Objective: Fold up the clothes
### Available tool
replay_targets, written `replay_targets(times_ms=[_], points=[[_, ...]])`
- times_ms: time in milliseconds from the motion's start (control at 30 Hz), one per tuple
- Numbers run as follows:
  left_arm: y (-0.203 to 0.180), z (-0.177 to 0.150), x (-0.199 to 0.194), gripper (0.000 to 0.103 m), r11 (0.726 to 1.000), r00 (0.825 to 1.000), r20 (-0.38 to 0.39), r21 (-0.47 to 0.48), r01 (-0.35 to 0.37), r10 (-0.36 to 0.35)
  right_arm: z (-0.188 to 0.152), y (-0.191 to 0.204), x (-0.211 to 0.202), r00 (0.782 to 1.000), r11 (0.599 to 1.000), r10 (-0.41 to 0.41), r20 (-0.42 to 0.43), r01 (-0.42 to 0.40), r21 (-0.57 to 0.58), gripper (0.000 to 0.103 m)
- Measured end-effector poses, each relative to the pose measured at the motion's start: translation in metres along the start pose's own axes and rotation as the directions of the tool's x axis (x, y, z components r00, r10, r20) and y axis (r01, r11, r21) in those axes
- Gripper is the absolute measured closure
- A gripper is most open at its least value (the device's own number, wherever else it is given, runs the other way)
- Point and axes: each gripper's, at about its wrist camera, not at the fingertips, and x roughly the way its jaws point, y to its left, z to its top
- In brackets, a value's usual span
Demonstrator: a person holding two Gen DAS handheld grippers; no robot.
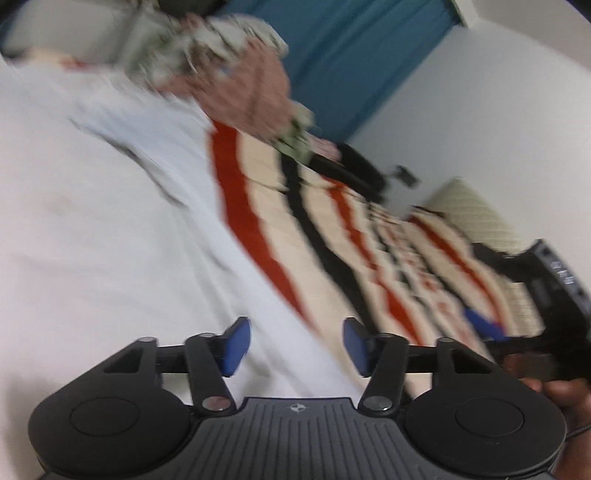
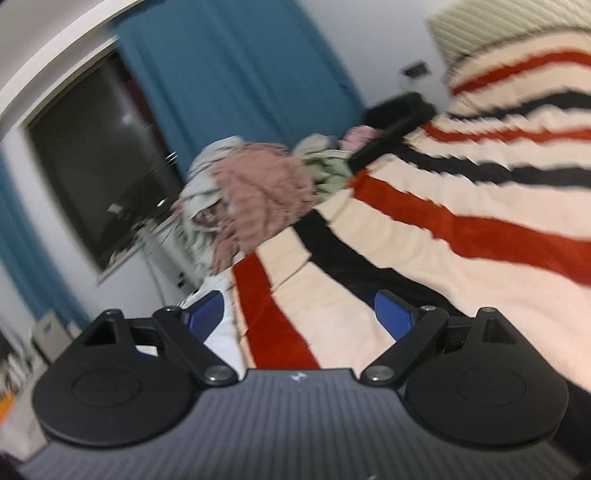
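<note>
Both views are motion-blurred. A white garment [image 1: 122,221] lies spread on a striped blanket [image 1: 258,199] of cream, red and black bands. My left gripper [image 1: 295,345] is open and empty just above the white garment's edge. My right gripper [image 2: 299,317] is open and empty over the striped blanket [image 2: 424,221], with a bit of the white garment [image 2: 221,332] by its left finger. The right gripper also shows at the right edge of the left wrist view [image 1: 546,295], held by a hand. A pile of pink and floral clothes [image 1: 229,74] lies at the far end; it also shows in the right wrist view [image 2: 258,192].
A teal curtain [image 2: 229,74] hangs behind the bed beside a dark window [image 2: 96,158]. A black object [image 2: 399,118] lies on the blanket near the clothes pile. A ribbed cream pillow [image 2: 480,29] is at the far right. White wall [image 1: 480,92] lies beyond the bed.
</note>
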Motion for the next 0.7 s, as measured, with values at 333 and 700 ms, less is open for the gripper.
replay_targets(times_ms=[333,700], points=[[0.022,-0.039,0.057,0.054,0.990,0.981,-0.190,-0.143,0.009,-0.037,-0.006,-0.017,0.018,0.998,0.997,-0.021,-0.055,0.025,0.071,0.013],[0.043,-0.037,0.095,0.084,0.967,0.975,-0.155,-0.225,0.121,-0.158,-0.017,-0.010,0.030,0.995,0.998,-0.053,-0.080,0.056,0.040,0.013]])
